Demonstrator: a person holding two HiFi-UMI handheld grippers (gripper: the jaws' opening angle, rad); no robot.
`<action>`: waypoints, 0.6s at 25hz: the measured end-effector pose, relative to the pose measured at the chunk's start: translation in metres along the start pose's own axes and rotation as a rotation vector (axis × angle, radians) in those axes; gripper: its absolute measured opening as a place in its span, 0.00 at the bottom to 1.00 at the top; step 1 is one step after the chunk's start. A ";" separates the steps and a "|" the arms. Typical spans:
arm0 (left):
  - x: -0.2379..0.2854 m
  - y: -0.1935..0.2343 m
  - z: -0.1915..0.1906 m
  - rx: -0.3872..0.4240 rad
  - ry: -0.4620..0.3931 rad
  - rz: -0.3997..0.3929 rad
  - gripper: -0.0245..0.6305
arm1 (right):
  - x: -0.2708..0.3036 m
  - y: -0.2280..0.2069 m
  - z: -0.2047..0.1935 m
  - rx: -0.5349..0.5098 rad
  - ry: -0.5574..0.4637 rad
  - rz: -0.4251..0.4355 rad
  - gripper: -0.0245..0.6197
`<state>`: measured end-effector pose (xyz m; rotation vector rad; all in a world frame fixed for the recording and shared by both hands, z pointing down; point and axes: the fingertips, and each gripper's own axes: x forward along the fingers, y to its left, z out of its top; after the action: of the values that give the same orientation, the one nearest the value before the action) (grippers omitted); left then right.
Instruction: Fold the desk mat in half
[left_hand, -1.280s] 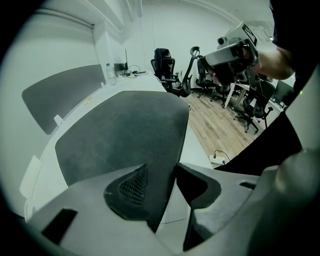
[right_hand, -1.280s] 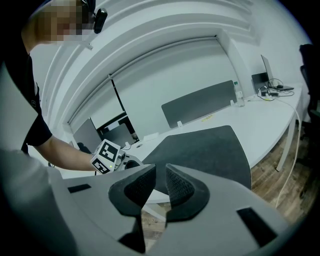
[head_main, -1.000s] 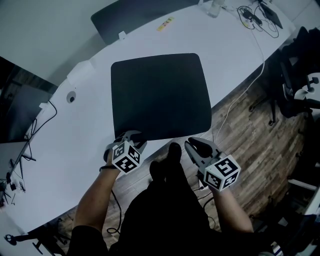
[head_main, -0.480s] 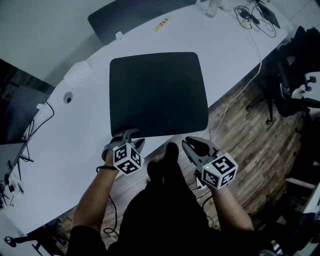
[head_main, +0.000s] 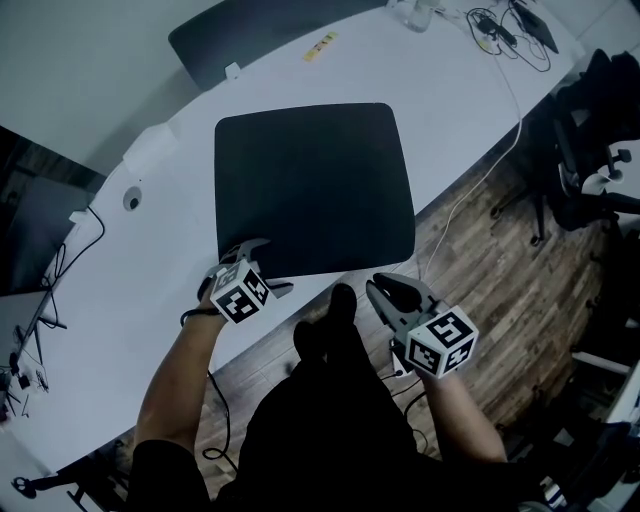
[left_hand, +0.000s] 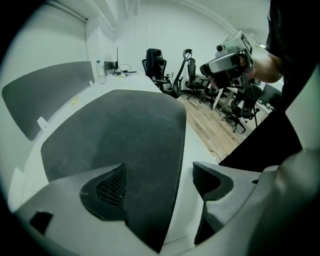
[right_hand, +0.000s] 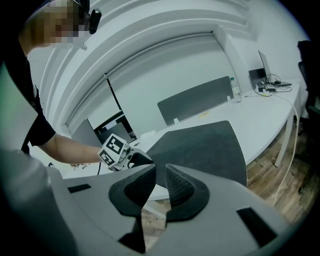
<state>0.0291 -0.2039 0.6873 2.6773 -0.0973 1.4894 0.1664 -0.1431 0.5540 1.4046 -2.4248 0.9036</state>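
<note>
Black desk mat (head_main: 310, 190) lies flat and unfolded on the white table (head_main: 140, 300). My left gripper (head_main: 263, 268) is at the mat's near left corner, jaws just opened wide. Mat edge runs between them: one jaw over mat, the other over bare table, pads not pressing it. My right gripper (head_main: 388, 288) hangs off the table's near edge above the wood floor (head_main: 480, 280), jaws nearly together, thin gap, nothing in them.
</note>
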 end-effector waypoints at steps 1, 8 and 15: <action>0.000 0.002 0.001 -0.005 -0.015 0.009 0.65 | 0.000 -0.001 -0.001 0.005 0.001 -0.001 0.13; -0.002 0.012 0.005 -0.057 -0.097 0.066 0.57 | 0.001 -0.004 0.000 0.023 0.003 -0.004 0.13; -0.003 0.011 0.008 -0.067 -0.095 0.092 0.47 | 0.008 0.001 -0.001 0.023 0.012 0.013 0.13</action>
<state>0.0326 -0.2153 0.6808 2.7234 -0.2745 1.3563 0.1610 -0.1478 0.5578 1.3887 -2.4247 0.9434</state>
